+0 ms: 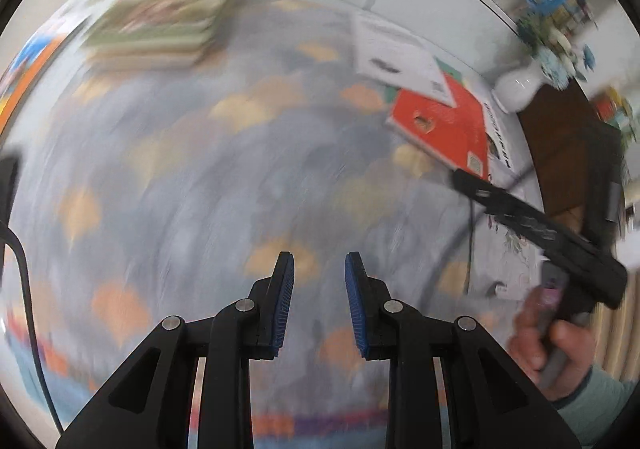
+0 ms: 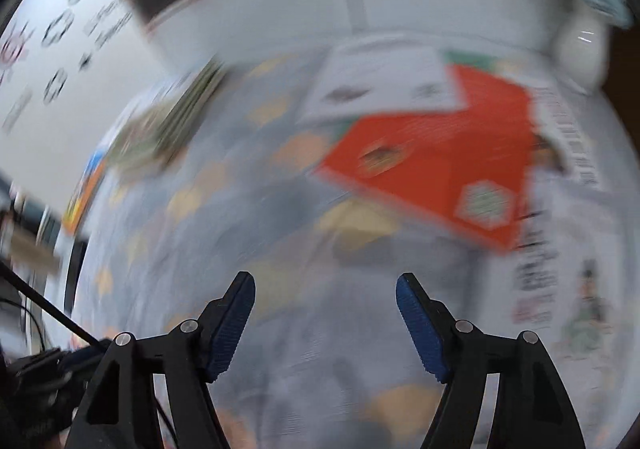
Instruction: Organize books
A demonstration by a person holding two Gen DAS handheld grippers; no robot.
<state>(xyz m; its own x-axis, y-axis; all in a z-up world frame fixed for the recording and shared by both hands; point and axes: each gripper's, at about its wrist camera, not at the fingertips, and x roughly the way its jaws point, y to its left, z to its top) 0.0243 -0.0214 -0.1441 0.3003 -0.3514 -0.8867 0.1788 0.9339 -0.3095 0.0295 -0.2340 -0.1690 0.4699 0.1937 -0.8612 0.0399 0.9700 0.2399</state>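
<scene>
Ribbed blue pads [image 2: 228, 329] on empty black tongs [image 2: 325, 325], flat red book [image 2: 432, 161] w/ hexagon-print cloth [image 2: 280, 329] beneath.

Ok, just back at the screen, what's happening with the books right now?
Nothing is held at the moment. The left claw and right claw are both open and empty above the patterned cloth. A neat stack of books sits at the far left. A loose pile remains at the right: a white book lying over an orange-red one, unsorted.

Red book [image 2: 436, 169] flat under white book [image 2: 384, 85]; green stack [image 1: 160, 25] apart (blurred).
</scene>
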